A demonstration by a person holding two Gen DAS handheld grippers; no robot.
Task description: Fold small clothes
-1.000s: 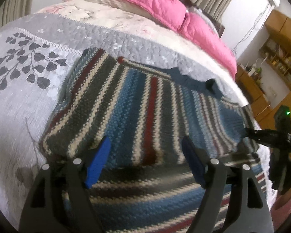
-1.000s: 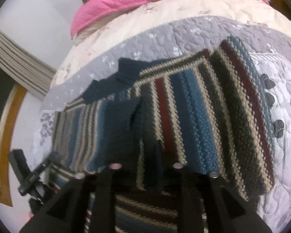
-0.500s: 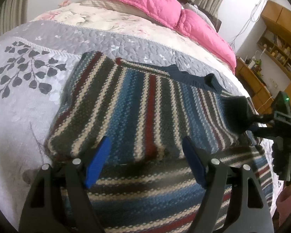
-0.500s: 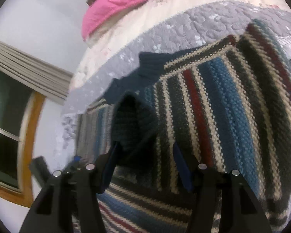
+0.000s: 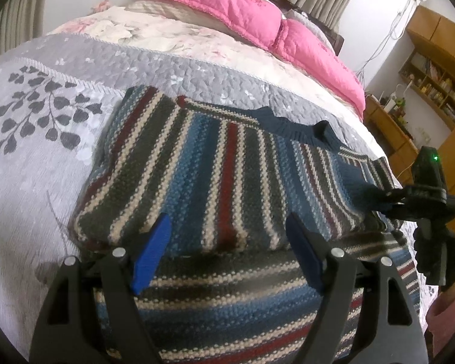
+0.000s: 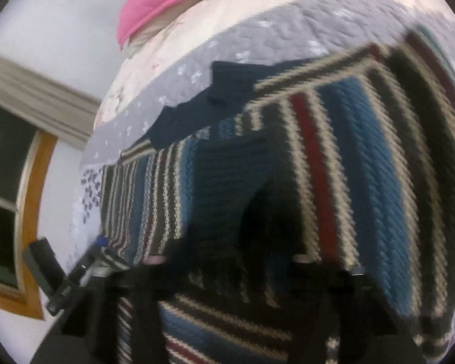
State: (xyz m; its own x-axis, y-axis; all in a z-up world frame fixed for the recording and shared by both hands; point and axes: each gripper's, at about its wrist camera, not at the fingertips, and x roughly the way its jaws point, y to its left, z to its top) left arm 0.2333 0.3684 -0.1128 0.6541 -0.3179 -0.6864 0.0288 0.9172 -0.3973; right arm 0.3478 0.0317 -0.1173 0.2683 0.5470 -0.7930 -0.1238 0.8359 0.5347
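My left tool (image 5: 227, 242) hangs released over the striped sweater (image 5: 203, 166) on the bed (image 5: 45, 157) — my right tool (image 5: 391, 197) now grips the sleeve again, lower than half a second ago.

blurred striped sweater (image 6: 333, 157) lies on grey quilt (image 6: 257, 36), its dark cuff covering the jaws.

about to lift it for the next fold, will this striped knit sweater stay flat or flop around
Likely floppy: the striped sweater already bends softly over its own fold on the quilt. The chunky knit looks thick, so probably fairly heavy for its size and apt to sag. The coarse texture should resist slipping from the left gripper.
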